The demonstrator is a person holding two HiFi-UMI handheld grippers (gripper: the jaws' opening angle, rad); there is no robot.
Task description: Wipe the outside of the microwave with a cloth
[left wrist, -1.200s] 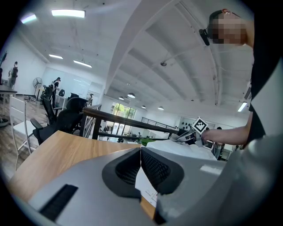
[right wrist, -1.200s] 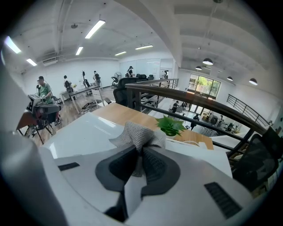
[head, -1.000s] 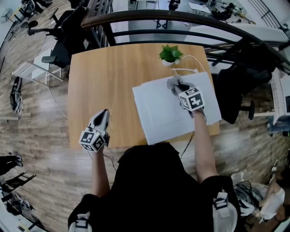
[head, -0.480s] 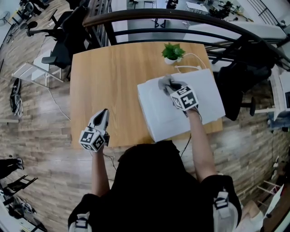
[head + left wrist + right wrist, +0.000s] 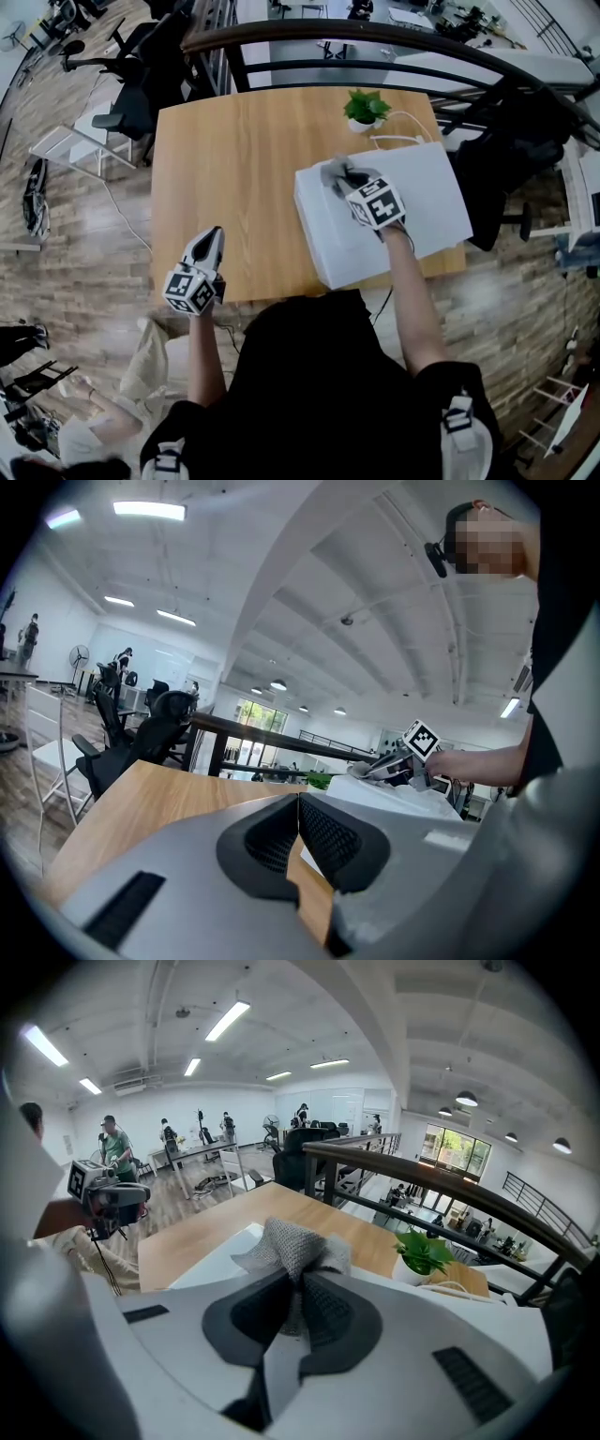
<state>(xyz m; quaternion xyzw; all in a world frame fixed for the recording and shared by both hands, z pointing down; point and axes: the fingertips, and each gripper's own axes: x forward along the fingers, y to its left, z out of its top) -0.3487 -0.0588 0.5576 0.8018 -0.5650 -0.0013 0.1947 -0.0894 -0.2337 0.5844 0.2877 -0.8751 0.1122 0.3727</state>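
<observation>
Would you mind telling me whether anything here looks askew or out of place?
The microwave sits turned at an angle to the edges of the table, close to its near right corner; nothing looks spilled or damaged.

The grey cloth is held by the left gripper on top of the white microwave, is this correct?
No: the right gripper holds the grey cloth on top of the white microwave, as the right gripper view shows.
</observation>
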